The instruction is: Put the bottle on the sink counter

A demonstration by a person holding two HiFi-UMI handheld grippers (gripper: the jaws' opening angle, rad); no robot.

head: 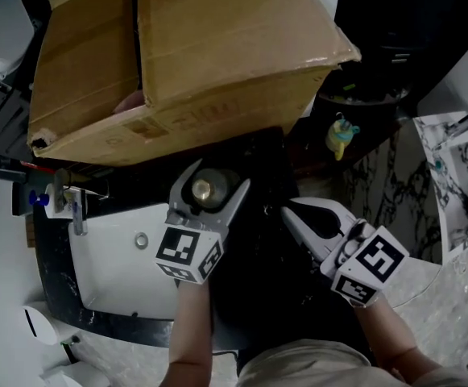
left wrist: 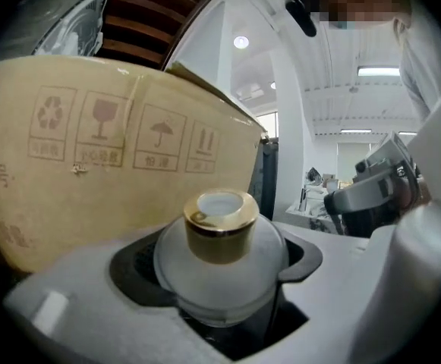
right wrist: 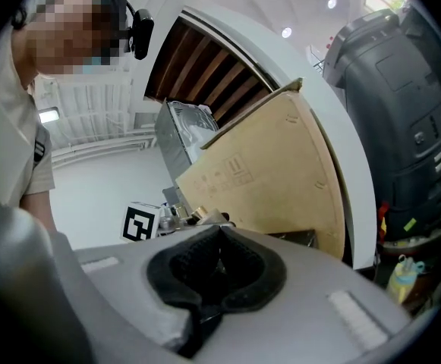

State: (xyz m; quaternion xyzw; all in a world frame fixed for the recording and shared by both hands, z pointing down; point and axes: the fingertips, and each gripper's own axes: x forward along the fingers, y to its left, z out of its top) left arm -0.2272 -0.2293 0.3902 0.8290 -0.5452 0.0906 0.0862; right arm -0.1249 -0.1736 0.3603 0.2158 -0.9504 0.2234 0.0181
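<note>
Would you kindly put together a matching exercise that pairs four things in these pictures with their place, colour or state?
Things:
1. bottle
2. right gripper
3. cardboard box
4. sink

Descriptions:
A. white, at the lower left of the head view
B. shut, with nothing between its jaws
C. held between the jaws of the left gripper
D. brown, across the top of the head view

Pairs: 1-C, 2-B, 3-D, 4-A
</note>
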